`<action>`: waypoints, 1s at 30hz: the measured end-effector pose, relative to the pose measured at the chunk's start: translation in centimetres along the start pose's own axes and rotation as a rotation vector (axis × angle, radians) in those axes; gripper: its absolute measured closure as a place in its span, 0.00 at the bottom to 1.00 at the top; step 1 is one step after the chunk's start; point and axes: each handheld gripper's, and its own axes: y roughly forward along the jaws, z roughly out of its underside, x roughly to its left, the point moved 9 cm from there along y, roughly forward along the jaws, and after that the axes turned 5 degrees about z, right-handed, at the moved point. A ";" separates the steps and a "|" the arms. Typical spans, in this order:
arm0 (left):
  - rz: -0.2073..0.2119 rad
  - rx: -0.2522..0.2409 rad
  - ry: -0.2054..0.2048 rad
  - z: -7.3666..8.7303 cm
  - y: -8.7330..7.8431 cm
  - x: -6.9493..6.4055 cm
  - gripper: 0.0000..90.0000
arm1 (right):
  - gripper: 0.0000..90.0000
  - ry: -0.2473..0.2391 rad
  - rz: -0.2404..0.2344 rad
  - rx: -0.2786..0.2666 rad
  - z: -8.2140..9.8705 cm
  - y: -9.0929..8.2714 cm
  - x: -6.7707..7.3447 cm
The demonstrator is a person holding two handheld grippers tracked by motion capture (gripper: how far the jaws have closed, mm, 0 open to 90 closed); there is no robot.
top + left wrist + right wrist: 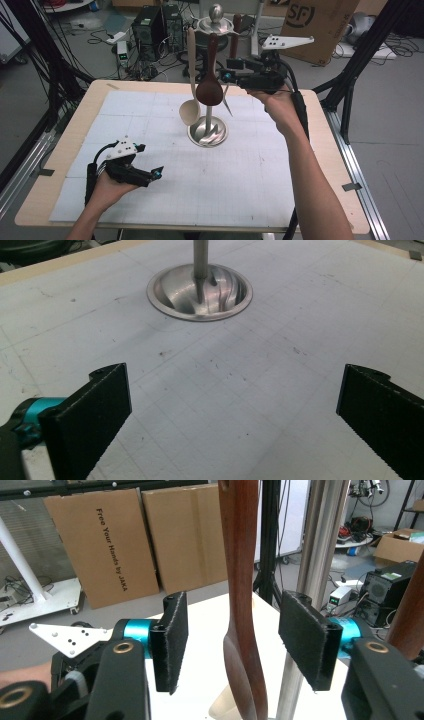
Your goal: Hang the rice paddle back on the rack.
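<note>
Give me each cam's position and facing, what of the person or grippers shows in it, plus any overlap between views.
High view: above the person's side, looking forward and down on the table; both forearms, the left hand-held gripper and the right hand-held gripper show.
Left gripper view: rides low over the white mat, facing the rack's metal base; its own open jaws show.
Right gripper view: raised, facing the dark wooden handle between its open jaws, the rack's pole beside it.
Shared: high and left gripper views both show the base.

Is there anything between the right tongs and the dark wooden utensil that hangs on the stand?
Nothing visible stands in the way. In the right gripper view the dark wooden handle already hangs in the gap of the open right tongs, with free space on each side. The stand's metal pole rises just behind it.
</note>
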 end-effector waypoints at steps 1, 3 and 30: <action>0.002 0.002 0.001 0.0 0.0 0.0 0.02 | 0.45 0.006 0.000 -0.002 0.1 0.0 0.1; 0.004 0.002 -0.003 0.1 0.0 0.0 0.02 | 0.44 0.006 0.005 0.001 0.3 0.0 0.1; 0.002 0.000 -0.004 0.0 0.0 0.0 0.02 | 0.31 0.041 0.053 0.020 3.8 -0.5 -0.5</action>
